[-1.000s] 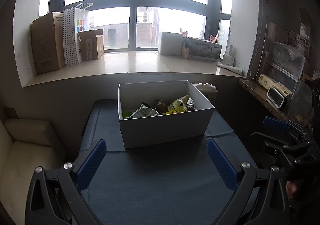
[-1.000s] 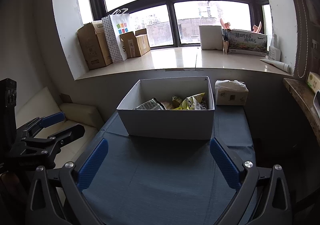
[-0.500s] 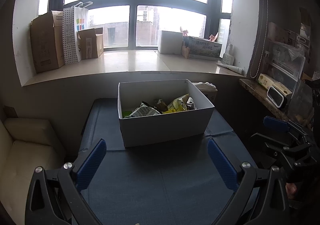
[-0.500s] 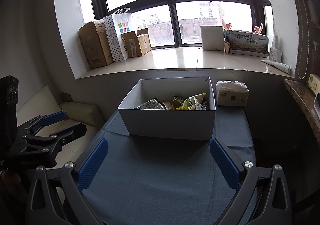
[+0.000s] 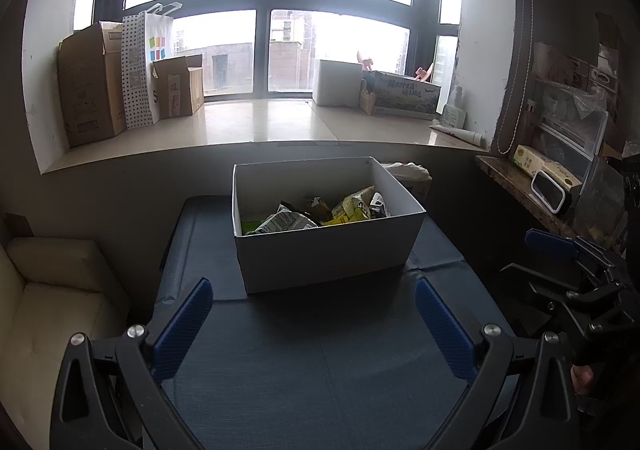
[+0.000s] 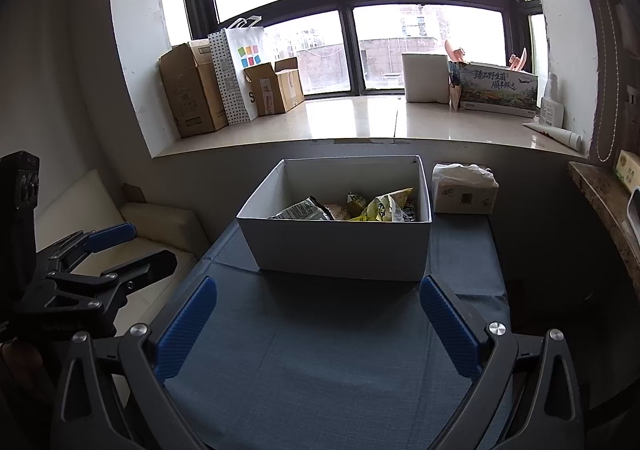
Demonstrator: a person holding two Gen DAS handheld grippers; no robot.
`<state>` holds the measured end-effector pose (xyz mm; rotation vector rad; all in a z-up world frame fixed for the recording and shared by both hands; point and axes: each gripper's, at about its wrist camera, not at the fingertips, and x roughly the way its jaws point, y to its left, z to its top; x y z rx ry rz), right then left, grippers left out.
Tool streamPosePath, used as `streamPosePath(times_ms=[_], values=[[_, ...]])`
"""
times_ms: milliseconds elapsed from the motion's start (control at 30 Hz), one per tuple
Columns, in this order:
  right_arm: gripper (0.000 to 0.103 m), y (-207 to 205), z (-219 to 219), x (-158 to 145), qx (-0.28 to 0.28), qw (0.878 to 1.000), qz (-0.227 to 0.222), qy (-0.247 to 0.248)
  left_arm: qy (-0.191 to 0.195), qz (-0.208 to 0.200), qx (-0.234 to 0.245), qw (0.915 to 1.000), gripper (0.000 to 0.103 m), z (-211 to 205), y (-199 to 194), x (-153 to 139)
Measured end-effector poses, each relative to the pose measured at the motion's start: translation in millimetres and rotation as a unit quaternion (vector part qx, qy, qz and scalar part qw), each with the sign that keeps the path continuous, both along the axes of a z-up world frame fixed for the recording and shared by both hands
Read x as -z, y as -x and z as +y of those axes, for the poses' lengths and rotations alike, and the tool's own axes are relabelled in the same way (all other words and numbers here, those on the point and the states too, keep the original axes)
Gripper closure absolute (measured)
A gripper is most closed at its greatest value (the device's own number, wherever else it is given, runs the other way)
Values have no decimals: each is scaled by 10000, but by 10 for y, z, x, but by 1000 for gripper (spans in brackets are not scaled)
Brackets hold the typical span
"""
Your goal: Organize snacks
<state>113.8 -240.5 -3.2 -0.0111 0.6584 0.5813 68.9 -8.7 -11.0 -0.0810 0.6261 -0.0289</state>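
A white open box (image 5: 328, 250) stands on the blue-covered table (image 5: 320, 362). It holds several snack packets (image 5: 316, 212), yellow, grey and green ones. The box also shows in the right wrist view (image 6: 340, 246) with the snack packets (image 6: 360, 206) inside. My left gripper (image 5: 314, 292) is open and empty, held over the table in front of the box. My right gripper (image 6: 318, 288) is open and empty, also in front of the box. Each gripper shows at the edge of the other's view.
A tissue pack (image 6: 464, 190) sits right of the box. A cream sofa (image 5: 44, 302) is left of the table. A stone shelf (image 5: 528, 190) with packets is at the right. Cardboard boxes (image 5: 92, 86) and a paper bag (image 5: 144, 66) stand on the window sill.
Both views have shifted very slightly; the box and snacks have not moved, and both grippers stay open.
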Motion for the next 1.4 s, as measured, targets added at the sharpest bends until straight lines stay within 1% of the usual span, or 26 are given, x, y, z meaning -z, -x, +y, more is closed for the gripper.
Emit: streamPosePath(times_ms=[1400], values=[[0, 25, -11, -18, 7, 10000, -10, 29, -17, -7, -13, 10000, 0, -15, 12, -15]])
